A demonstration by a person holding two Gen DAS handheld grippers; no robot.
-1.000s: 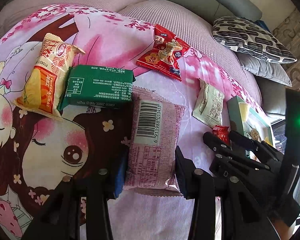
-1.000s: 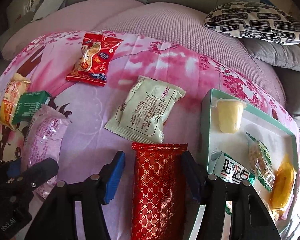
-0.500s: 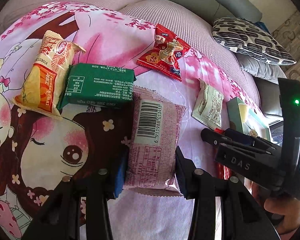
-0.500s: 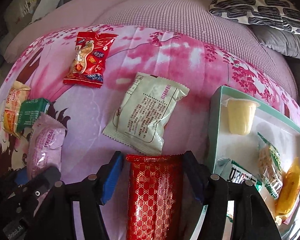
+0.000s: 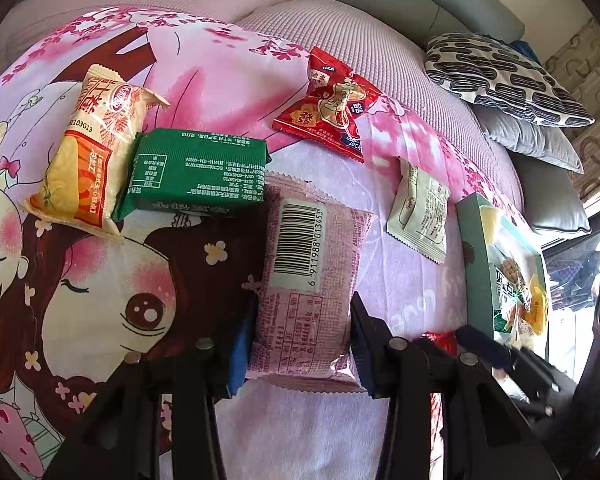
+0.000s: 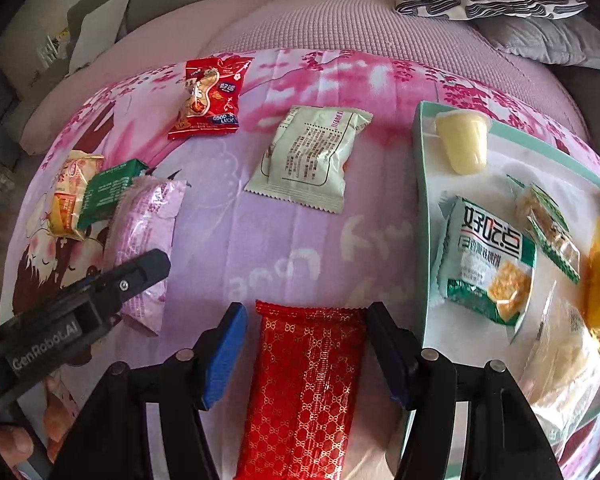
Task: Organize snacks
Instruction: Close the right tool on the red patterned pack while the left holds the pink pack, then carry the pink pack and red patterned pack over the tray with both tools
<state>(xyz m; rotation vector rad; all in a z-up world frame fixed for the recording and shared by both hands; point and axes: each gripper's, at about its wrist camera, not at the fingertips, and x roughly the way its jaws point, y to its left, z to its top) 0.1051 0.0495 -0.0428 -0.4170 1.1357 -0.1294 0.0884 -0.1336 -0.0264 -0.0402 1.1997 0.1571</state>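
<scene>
1. The left gripper [image 5: 302, 344] clamps its fingers on the near end of a pink snack packet [image 5: 306, 276] on the cartoon-print sheet [image 5: 100, 300]; its long axis runs away from the camera, barcode "6 911988 013453" up.
2. The right gripper [image 6: 306, 354] straddles a red gold-patterned packet [image 6: 304, 392], lengthwise between the fingers, which stand clear of its sides.
3. The teal tray [image 6: 420, 208] lies just beside it; "GOOD LUCK" shows on a red peanut packet [image 6: 208, 100].

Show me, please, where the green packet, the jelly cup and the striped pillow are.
green packet [image 5: 198, 174], left wrist view, middle of its printed back.
jelly cup [image 6: 464, 146], right wrist view, on its yellow side.
striped pillow [image 5: 500, 76], left wrist view, centre of its patterned top.
</scene>
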